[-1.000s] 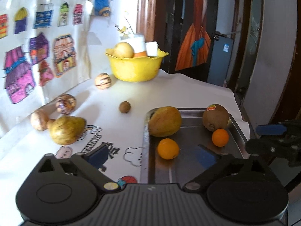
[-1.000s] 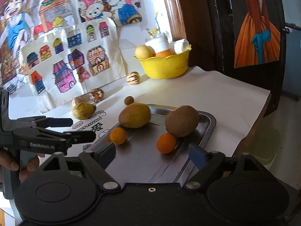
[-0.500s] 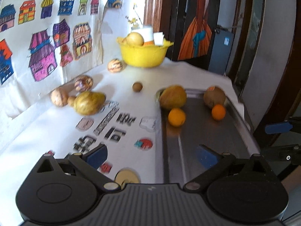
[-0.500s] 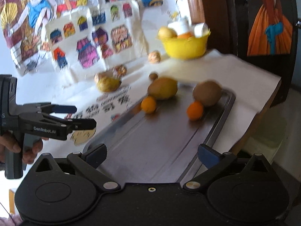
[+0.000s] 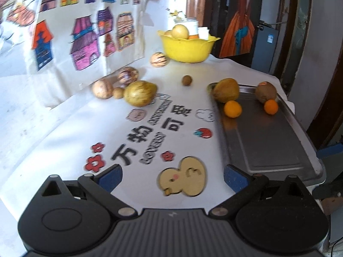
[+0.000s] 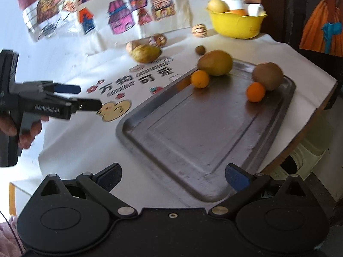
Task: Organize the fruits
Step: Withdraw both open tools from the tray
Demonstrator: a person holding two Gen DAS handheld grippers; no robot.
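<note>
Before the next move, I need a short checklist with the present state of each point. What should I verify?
1. Right tongs open, nothing between: ok.
2. Left tongs open, nothing between: ok.
3. Bare floor on the flat steel tray for more fruit: ok.
4. Fruits on tray at its far end: two small oranges, yellow-green mango, brown fruit: ok.
5. Striped yellow melon on the cloth not yet on the tray: not ok.

Both grippers point(image 5: 171, 177) farther from tray point(image 5: 268, 141)

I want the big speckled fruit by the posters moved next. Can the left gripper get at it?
Probably yes: left gripper is open and empty, and only bare tablecloth lies before the speckled fruit.
</note>
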